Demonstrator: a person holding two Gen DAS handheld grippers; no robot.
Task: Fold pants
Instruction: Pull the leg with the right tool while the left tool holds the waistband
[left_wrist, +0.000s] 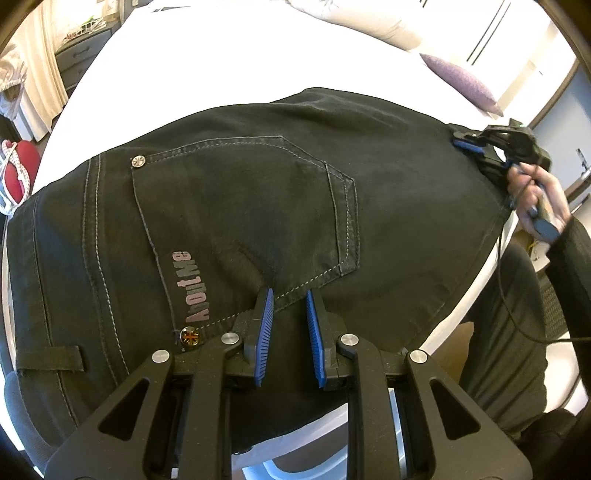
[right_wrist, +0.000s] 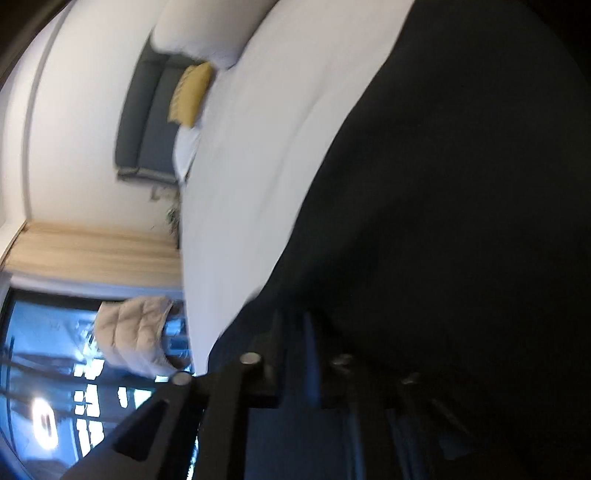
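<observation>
1. Black jeans (left_wrist: 258, 206) lie spread on a white bed (left_wrist: 207, 62), back pocket (left_wrist: 243, 206) up; their left end runs out of the picture.
2. The left gripper (left_wrist: 289, 295) hangs over the pocket's lower seam, its blue pads (left_wrist: 264, 325) a narrow gap apart with nothing pinched between them.
3. The right gripper (left_wrist: 466, 144), held by a hand (left_wrist: 535, 192), sits at the jeans' far right edge with its jaws closed; whether cloth is caught there is too small to tell.
4. The right wrist view is blurred, dark fabric filling its right half.
5. A purple pillow (left_wrist: 461, 85) lies beyond.
</observation>
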